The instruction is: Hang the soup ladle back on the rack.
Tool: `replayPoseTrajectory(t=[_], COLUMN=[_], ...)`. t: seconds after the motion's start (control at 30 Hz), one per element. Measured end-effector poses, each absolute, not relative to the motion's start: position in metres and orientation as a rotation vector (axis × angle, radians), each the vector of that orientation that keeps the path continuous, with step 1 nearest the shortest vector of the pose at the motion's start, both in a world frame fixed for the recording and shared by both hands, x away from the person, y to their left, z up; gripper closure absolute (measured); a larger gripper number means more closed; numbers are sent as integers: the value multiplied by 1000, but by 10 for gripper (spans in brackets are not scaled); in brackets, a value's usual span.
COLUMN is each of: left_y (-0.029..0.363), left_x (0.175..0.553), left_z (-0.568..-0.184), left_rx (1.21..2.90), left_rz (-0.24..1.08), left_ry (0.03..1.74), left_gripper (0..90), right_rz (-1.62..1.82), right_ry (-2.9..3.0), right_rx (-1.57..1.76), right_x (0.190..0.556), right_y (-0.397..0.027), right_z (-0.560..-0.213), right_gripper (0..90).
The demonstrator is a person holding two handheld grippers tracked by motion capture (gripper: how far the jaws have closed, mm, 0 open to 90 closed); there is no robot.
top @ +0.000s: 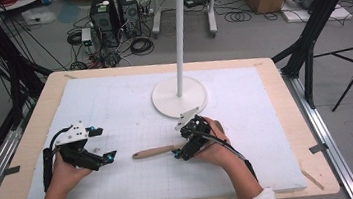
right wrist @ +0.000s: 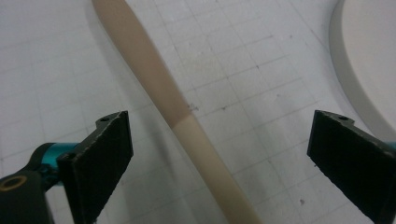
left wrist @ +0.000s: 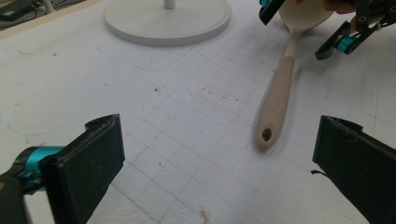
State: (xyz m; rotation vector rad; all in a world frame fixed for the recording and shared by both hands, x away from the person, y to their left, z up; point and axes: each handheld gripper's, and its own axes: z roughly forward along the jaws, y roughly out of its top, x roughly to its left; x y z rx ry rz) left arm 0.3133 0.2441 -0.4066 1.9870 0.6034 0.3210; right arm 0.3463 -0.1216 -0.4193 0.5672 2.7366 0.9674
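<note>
Where fingers [right wrist: 107, 154] gape: spoon [right wrist: 159, 88] btwn, untouched.

Open mat [top: 115, 106] left of the stand base [top: 165, 103]; its pole [top: 178, 54] blocks behind.

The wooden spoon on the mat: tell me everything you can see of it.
The wooden spoon is pale beige, apparently wood, with a long handle that widens toward a rounded end pierced by a hanging hole; a rounded bowl sits at the other end. A faint line on the handle separates a slightly darker stretch from a lighter one. It lies flat on the white gridded mat, near the white stand's round base. The right hand-held gripper straddles its bowl end, jaws open, pads not pressing on it.
</note>
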Motion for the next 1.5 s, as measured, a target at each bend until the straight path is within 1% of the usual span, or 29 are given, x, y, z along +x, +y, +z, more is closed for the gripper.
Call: replayPoseTrajectory(t=[0.07, 0.13, 0.2, 0.33, 0.57, 0.63, 0.67, 0.7, 0.77, 0.83, 0.93, 1.03, 1.07, 1.1, 1.43, 1.5], left_y=[244, 243, 243, 244, 245, 245, 244, 244, 244, 244, 243, 244, 244, 244, 243, 243], left_x=[314, 314, 314, 314, 314, 314, 314, 314, 314, 314, 314, 313, 313, 313, 313, 313], left_z=[-407, -408, -407, -408, -407, -407, -407, -407, -407, -407, -407, -407, -407, -407, -407, -407], left_rx=[1989, 1993, 1994, 1989, 1987, 1986, 1987, 1987, 1991, 1992, 1992, 1993, 1995, 2000, 2003, 2006], left_rz=[321, 321, 323, 322, 323, 324, 322, 322, 321, 323, 322, 323, 324, 323, 325, 325], left_ry=[603, 603, 603, 606, 602, 602, 602, 602, 600, 599, 598, 599, 597, 595, 593, 591], left_gripper=[26, 26, 25, 26, 26, 26, 26, 26, 26, 26, 26, 26, 26, 26, 26, 26], right_rz=[935, 912, 903, 877, 820, 820, 814, 814, 815, 809, 790, 791, 793, 792, 766, 759], right_ry=[2743, 2752, 2752, 2782, 2816, 2824, 2843, 2843, 2871, 2889, 2920, 2925, 2928, 2925, 2943, 2948], right_rx=[581, 585, 582, 566, 545, 542, 540, 540, 527, 526, 508, 509, 497, 492, 451, 429], right_x=[346, 348, 349, 350, 351, 351, 351, 351, 353, 353, 353, 353, 353, 353, 350, 349], right_y=[-120, -119, -118, -114, -109, -109, -108, -108, -108, -108, -106, -106, -106, -106, -105, -106], right_z=[-421, -422, -422, -425, -425, -425, -424, -424, -423, -423, -420, -420, -420, -420, -418, -417], right_gripper=[76, 156, 157, 199, 331, 348, 393, 393, 459, 487, 566, 582, 609, 618, 685, 716])
